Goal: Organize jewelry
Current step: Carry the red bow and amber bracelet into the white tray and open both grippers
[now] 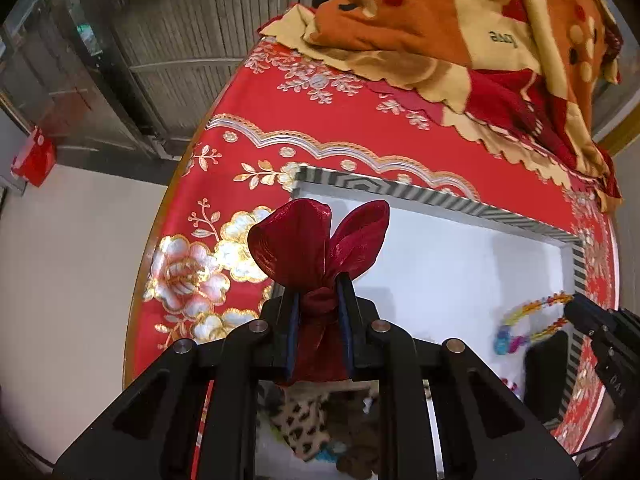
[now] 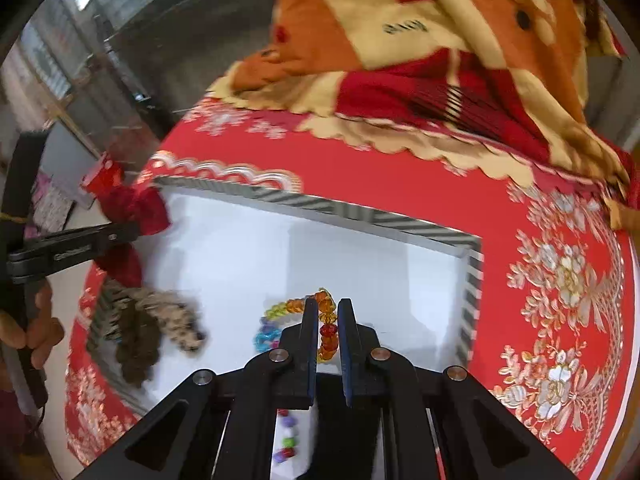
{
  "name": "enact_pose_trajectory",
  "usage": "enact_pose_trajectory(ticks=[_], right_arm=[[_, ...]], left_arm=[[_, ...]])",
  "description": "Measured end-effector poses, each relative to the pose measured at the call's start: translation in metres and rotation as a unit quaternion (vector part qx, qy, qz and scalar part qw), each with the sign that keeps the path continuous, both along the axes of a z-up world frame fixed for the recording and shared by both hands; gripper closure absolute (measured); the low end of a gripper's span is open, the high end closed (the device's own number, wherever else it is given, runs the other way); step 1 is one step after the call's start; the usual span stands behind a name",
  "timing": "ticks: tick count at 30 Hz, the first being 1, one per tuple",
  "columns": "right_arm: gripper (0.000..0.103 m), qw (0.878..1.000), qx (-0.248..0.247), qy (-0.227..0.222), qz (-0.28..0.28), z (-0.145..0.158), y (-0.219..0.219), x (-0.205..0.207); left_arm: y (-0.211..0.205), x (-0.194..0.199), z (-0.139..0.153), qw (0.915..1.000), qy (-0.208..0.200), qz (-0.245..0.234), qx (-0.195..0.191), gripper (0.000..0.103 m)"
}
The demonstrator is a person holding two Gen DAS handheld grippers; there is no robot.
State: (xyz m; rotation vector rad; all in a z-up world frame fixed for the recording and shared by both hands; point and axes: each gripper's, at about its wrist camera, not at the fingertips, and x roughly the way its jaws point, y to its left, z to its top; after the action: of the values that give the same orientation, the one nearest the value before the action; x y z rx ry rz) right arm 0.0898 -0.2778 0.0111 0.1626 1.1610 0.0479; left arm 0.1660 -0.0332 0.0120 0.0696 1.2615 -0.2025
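My left gripper (image 1: pixel 318 280) is shut on a dark red organza pouch (image 1: pixel 316 240), held above the left end of a white tray with a striped rim (image 1: pixel 400 190). The pouch and left gripper also show in the right wrist view (image 2: pixel 132 208). My right gripper (image 2: pixel 328 308) is nearly shut around a string of coloured beads (image 2: pixel 296 306), with orange and red beads between its fingers, low over the white tray (image 2: pixel 360 216). The beads also show in the left wrist view (image 1: pixel 524 316), beside the right gripper (image 1: pixel 576 304).
The tray sits on a round table with a red floral cloth (image 1: pixel 320 128). An orange and cream blanket (image 1: pixel 460 28) is heaped at the far side. A leopard-print fabric item (image 2: pixel 160 324) lies at the tray's left end. Another bead string (image 2: pixel 286 436) lies under the right gripper.
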Motion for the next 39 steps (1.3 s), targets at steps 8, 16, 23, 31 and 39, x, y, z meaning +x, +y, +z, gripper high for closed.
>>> enact_pose_trajectory(ticks=[8, 16, 23, 31, 39], right_arm=[[0.094, 0.999, -0.026, 0.016, -0.032, -0.022, -0.017, 0.004], [0.093, 0.998, -0.019, 0.032, -0.052, -0.036, -0.025, 0.005], [0.081, 0.998, -0.002, 0.015, -0.055, -0.021, -0.023, -0.006], [0.075, 0.998, 0.012, -0.003, -0.061, -0.003, -0.017, -0.022], [0.075, 0.998, 0.023, -0.02, -0.062, 0.015, -0.008, -0.041]], left_arm=[[-0.002, 0.007, -0.015, 0.9998, 0.016, -0.005, 0.006, 0.087], [-0.001, 0.006, -0.022, 0.9995, 0.032, -0.004, -0.005, 0.085], [-0.006, 0.002, -0.019, 0.9988, 0.041, -0.015, -0.022, 0.063], [-0.004, -0.01, -0.001, 0.9996, 0.015, -0.012, -0.018, 0.047], [0.0, -0.028, 0.021, 0.9998, -0.016, -0.01, -0.001, 0.047]])
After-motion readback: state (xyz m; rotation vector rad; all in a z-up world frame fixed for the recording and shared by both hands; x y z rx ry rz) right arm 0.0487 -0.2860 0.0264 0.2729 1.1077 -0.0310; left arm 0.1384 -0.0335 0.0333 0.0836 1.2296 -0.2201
